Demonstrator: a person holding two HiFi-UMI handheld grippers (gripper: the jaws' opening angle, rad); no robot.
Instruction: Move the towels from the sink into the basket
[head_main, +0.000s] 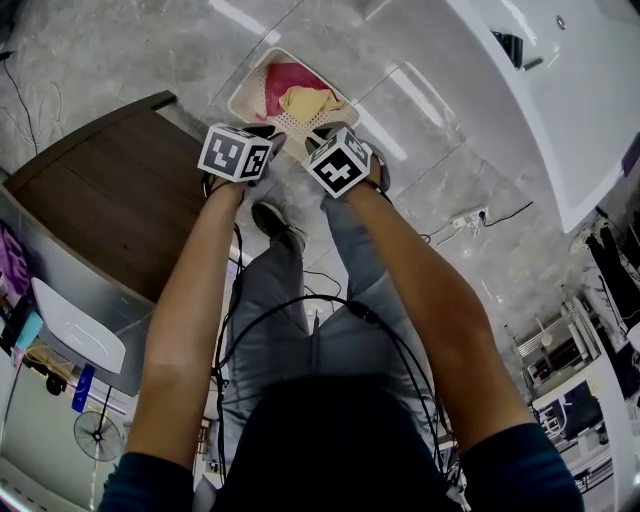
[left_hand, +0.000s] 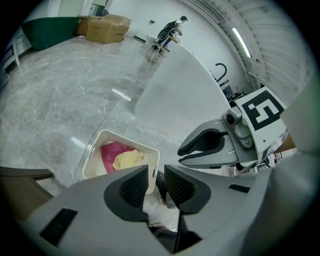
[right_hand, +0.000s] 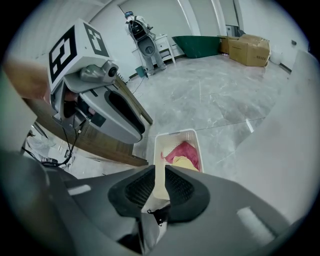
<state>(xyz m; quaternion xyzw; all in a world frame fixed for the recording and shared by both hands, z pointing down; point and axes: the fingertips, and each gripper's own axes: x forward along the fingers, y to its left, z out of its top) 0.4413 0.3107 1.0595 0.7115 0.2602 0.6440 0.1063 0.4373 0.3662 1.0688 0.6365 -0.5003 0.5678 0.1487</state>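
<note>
Head view shows both grippers held close together above the basket, which stands on the pale floor at 12 o'clock from them. The left gripper and the right gripper both point steeply down toward it.

Inside the basket lie a pink towel and, partly on top of it, a yellow towel. The white sink is at 2 o'clock, well apart from the basket. Its inside is not visible, so it cannot be told if more towels wait there. A dark wooden table is at 9 o'clock.

In the left gripper view the ribbed pads stand a little apart, and only the basket corner shows through the gap. In the right gripper view the pads also have a narrow gap with the basket rim seen through it. Both claws are therefore unclosed and carry nothing.

The towels look soft, light and limp, not fragile and not slippery. Such cloth probably sags and hangs down when lifted. A raised fold or bunched ridge seems the best place to pinch, since a flat area gives the pads little to bite. A hanging corner could catch on the basket rim.
</note>
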